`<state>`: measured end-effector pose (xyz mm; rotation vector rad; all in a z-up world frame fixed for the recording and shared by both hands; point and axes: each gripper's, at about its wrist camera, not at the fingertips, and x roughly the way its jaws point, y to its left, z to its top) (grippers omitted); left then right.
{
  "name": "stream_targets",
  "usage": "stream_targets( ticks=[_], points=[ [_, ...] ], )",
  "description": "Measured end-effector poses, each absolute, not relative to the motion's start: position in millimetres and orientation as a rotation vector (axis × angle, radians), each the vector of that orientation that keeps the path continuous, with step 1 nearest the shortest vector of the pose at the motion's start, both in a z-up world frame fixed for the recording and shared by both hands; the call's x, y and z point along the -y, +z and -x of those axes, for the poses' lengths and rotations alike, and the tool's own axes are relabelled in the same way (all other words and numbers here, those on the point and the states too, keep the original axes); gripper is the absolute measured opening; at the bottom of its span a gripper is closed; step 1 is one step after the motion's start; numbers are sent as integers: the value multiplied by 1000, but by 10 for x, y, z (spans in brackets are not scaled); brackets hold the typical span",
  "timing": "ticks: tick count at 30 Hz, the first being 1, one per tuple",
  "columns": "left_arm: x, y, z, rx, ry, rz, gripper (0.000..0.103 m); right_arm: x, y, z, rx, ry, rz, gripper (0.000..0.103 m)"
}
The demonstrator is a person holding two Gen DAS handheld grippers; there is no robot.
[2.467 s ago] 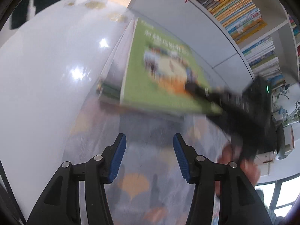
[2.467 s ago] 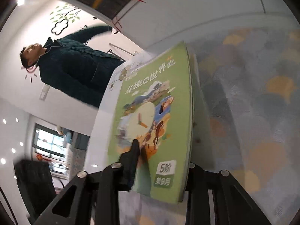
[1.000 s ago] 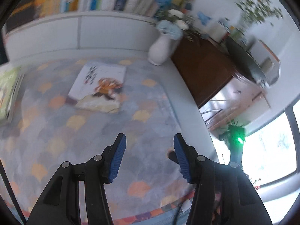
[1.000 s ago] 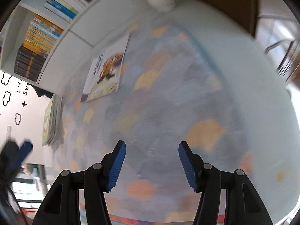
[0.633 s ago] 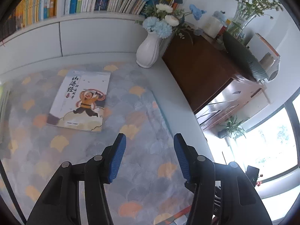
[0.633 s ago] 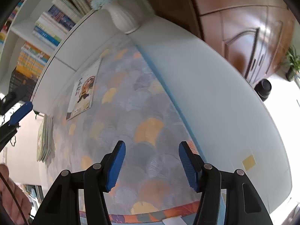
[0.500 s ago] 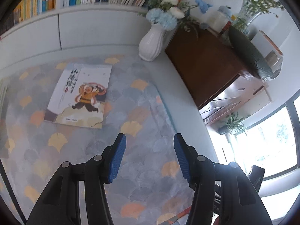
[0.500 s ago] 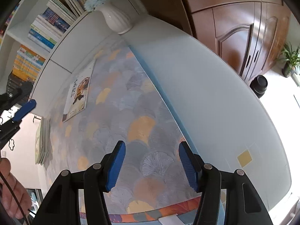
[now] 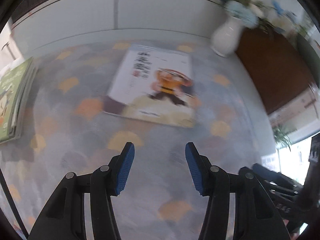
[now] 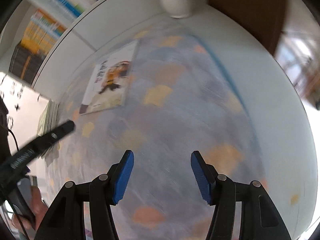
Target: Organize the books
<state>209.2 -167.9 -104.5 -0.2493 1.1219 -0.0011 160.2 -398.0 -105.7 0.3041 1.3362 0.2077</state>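
A white book with an orange figure on its cover [image 9: 154, 88] lies flat on the patterned cloth, ahead of my left gripper [image 9: 159, 167], which is open and empty a short way in front of the book's near edge. At the far left lies a stack of green-covered books [image 9: 14, 100]. In the right wrist view the same white book [image 10: 110, 84] lies up and to the left, and the green stack [image 10: 47, 118] shows edge-on. My right gripper [image 10: 161, 175] hovers over bare cloth with its jaws opening and nothing between them. The picture is blurred by motion.
A white vase with flowers [image 9: 227, 38] stands at the back right, beside a brown cabinet [image 9: 276, 70]. A low white wall panel [image 9: 140, 12] runs along the back under bookshelves. The left gripper's black body [image 10: 40, 140] and a hand [image 10: 38, 206] show at the left.
My left gripper has dropped closer to the white book, which now looks larger and nearer. My right gripper has swung left toward the book, and its jaws stand a little wider.
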Motion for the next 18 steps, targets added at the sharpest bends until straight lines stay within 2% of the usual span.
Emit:
stream_targets(
  ticks=[2, 7, 8, 9, 11, 16, 18],
  points=[
    [1481, -1103, -2221, -1121, 29, 261, 51, 3790, -1080, -1807, -1331, 212, -280, 80],
    [1060, -1274, -2648, -1143, 68, 270, 51, 3422, -1157, -2236, -1292, 245, -262, 79],
    [1008, -1313, -2724, -1149, 62, 278, 51, 3375, -1173, -2318, -1290, 246, -254, 73],
    [966, -1363, -2806, -1158, 51, 286, 51, 3304, -1216, -2401, -1294, 250, -247, 61],
    [906, -1481, -2943, -1184, 24, 309, 51, 3187, -1338, -2571, -1311, 243, -241, 53],
    [925, -1754, -3034, -1256, -77, 360, 51, 3069, -1606, -2841, -1343, 192, -235, 50],
    [999, -1758, -3014, -1255, -139, 332, 56, 3027, -1642, -2895, -1345, 199, -210, 52]
  ],
)
